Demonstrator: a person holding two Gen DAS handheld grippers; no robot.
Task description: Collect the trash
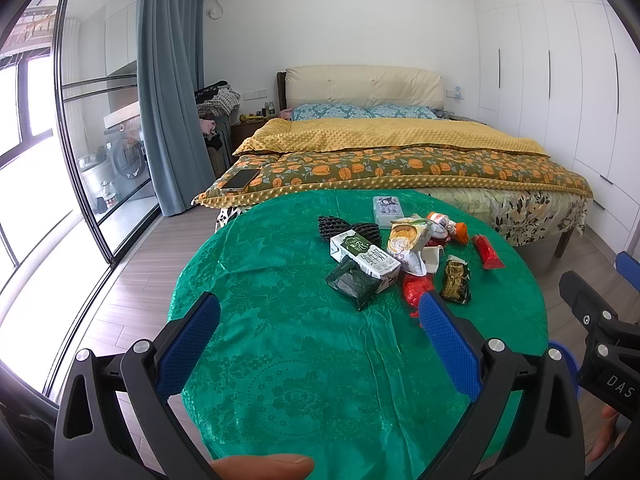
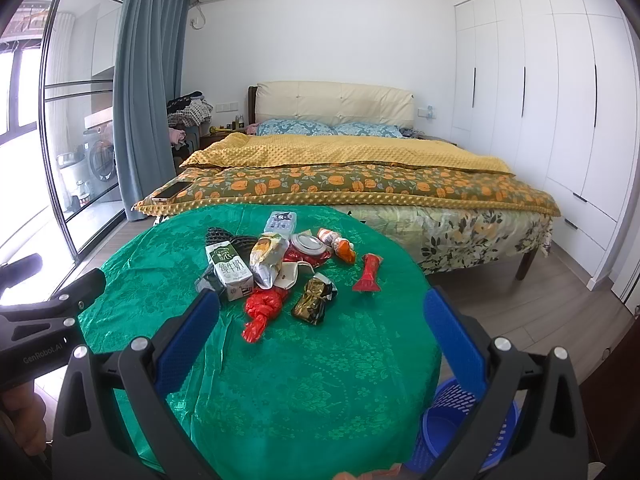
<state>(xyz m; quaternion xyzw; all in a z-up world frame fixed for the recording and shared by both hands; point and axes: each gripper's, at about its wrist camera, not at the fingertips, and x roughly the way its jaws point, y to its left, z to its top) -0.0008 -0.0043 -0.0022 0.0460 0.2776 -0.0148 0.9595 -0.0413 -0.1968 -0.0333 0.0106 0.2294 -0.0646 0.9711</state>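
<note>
A heap of trash lies on the far half of a round table under a green cloth [image 1: 280, 320] [image 2: 320, 380]. It holds a green-and-white milk carton [image 1: 366, 258] [image 2: 230, 270], a dark green packet [image 1: 352, 282], a yellow snack bag [image 1: 408, 236] [image 2: 268, 258], a crumpled red wrapper [image 1: 416, 288] [image 2: 264, 308], a black-and-gold wrapper [image 1: 456, 280] [image 2: 314, 300] and a red tube wrapper [image 1: 488, 252] [image 2: 370, 272]. My left gripper [image 1: 320, 308] hangs open over the near cloth, short of the heap. My right gripper [image 2: 322, 308] is open too, with nothing between its fingers.
A blue plastic basket [image 2: 460, 420] stands on the floor at the table's near right. A bed [image 1: 400, 152] with a yellow quilt runs behind the table, a phone [image 1: 240, 180] on its corner. White wardrobes [image 2: 560, 100] line the right wall; a glass partition [image 1: 80, 120] closes the left.
</note>
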